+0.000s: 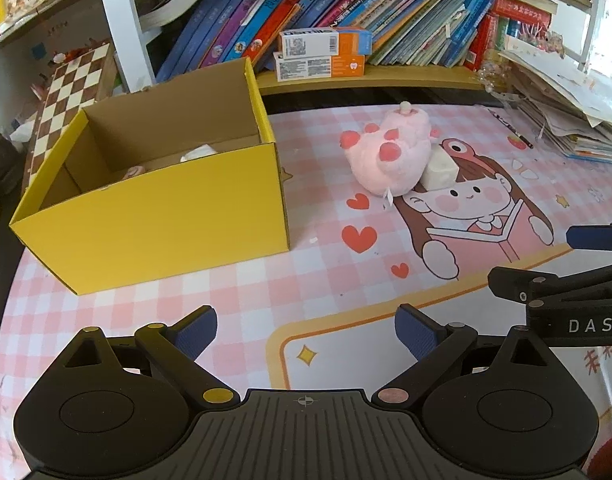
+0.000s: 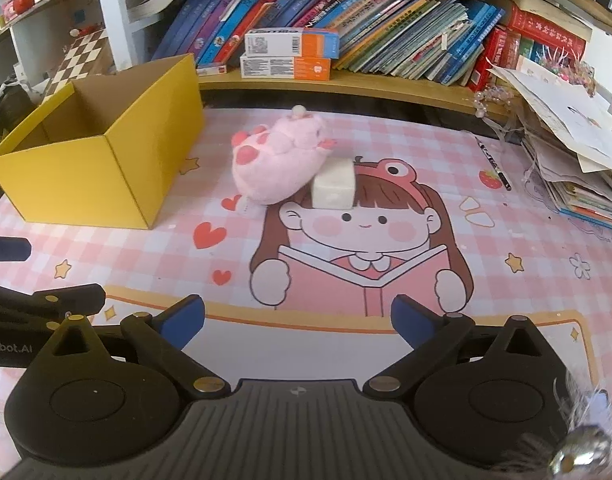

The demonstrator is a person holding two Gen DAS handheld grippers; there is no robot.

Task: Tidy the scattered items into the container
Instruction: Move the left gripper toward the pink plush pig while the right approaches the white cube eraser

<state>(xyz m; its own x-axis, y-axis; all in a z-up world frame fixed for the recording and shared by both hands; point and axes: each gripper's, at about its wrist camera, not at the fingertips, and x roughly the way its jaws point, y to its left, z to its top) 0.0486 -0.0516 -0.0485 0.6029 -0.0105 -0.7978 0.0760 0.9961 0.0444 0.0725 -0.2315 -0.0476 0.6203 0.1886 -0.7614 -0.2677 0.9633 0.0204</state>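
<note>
Right wrist view: both grippers' jaws apart, empty. Risk: pink plush (image 2: 276, 164) touches white block (image 2: 333, 184); grabbing 1 may knock the other, missing yellow box (image 2: 86, 168).

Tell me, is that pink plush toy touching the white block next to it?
Touching. In the right wrist view the pink plush toy leans against the white block, overlapping its upper left corner with no mat visible between them. The left wrist view agrees.

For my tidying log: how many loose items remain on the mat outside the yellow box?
2: a pink plush and a white block touching its right side. Others may be hidden.
</note>
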